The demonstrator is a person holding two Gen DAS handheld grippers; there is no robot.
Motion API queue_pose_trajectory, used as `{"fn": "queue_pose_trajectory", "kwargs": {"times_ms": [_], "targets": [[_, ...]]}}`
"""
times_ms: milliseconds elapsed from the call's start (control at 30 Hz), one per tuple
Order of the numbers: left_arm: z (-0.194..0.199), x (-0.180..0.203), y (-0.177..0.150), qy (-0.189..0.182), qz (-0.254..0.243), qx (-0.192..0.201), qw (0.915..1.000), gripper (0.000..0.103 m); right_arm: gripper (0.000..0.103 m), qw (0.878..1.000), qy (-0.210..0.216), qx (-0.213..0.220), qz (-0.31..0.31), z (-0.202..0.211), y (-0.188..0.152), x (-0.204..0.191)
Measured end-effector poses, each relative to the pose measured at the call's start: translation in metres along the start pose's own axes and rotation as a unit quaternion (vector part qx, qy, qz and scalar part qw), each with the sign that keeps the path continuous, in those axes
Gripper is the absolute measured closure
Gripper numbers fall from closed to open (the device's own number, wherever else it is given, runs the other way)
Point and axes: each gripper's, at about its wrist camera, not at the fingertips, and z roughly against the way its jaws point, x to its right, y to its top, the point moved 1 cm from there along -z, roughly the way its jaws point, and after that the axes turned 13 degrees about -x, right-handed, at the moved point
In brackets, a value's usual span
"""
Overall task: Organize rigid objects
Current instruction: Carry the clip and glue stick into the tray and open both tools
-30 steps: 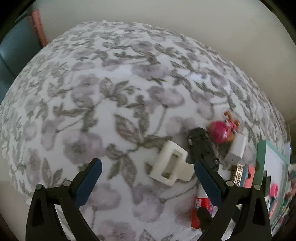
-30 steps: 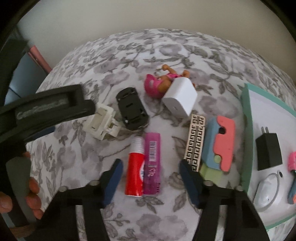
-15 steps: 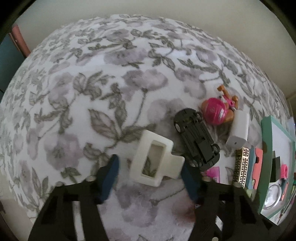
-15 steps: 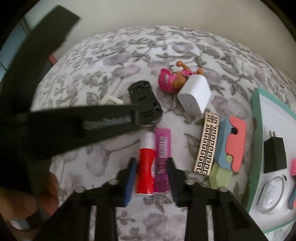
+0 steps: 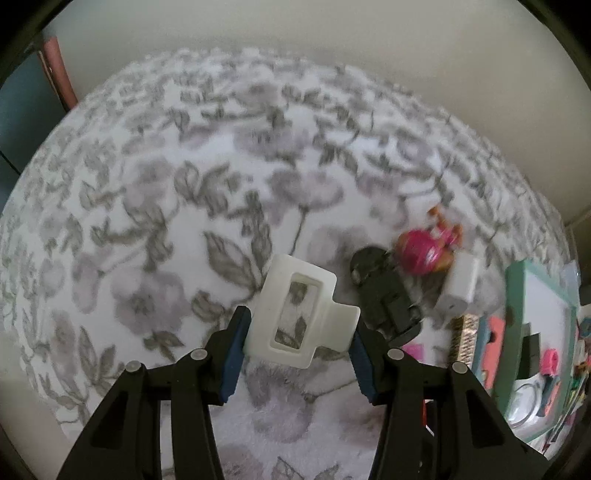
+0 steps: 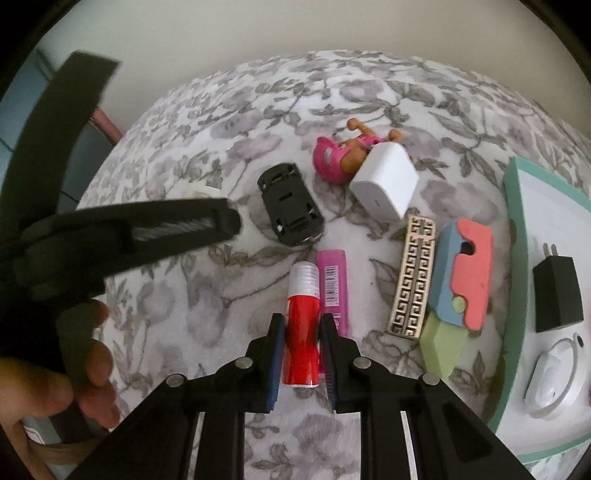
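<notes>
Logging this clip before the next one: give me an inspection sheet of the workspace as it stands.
Surface: floral cloth.
Job's things: white plastic clip, red glue stick, pink tube, black toy car, doll, white charger, patterned hair clip, foam blocks.
Clutter: teal tray holding black adapter.
Grippers: left claw shut on the white plastic clip; right claw shut on the red glue stick.
Cables: nothing seen.
Surroundings: plain wall.
</notes>
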Motion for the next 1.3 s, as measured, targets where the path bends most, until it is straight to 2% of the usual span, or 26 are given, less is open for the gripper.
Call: {"fn": "queue_pose_trajectory", "kwargs": {"times_ms": [300, 433, 600, 800, 1000, 1133, 1300], "targets": [[0.039, 0.029, -0.008, -0.007, -0.020, 0.055, 0.9982, 0.050, 0.083, 0.999, 0.022, 0.037, -0.025, 0.036, -0.002, 0.021], [0.047, 0.058, -0.014, -0.007, -0.042, 0.066, 0.9969, 0.050, 0.083, 0.996, 0.023, 0.066, -0.048, 0.060, -0.003, 0.044], [0.046, 0.100, -0.026, -0.014, -0.080, 0.064, 0.9946, 0.050, 0.083, 0.991, 0.011, 0.093, -0.093, 0.086, -0.012, 0.087], [0.049, 0.167, -0.050, -0.033, -0.148, 0.063, 0.9864, 0.050, 0.083, 0.980, -0.011, 0.110, -0.165, 0.104, -0.031, 0.150], [0.044, 0.221, -0.071, -0.065, -0.204, 0.046, 0.9758, 0.050, 0.083, 0.965, -0.041, 0.104, -0.235, 0.113, -0.054, 0.207], [0.038, 0.245, -0.081, -0.088, -0.222, 0.031, 0.9707, 0.050, 0.083, 0.955, -0.057, 0.094, -0.276, 0.115, -0.071, 0.242], [0.028, 0.268, -0.089, -0.092, -0.246, 0.027, 0.9646, 0.050, 0.083, 0.948, -0.048, 0.095, -0.301, 0.116, -0.085, 0.262]]}}
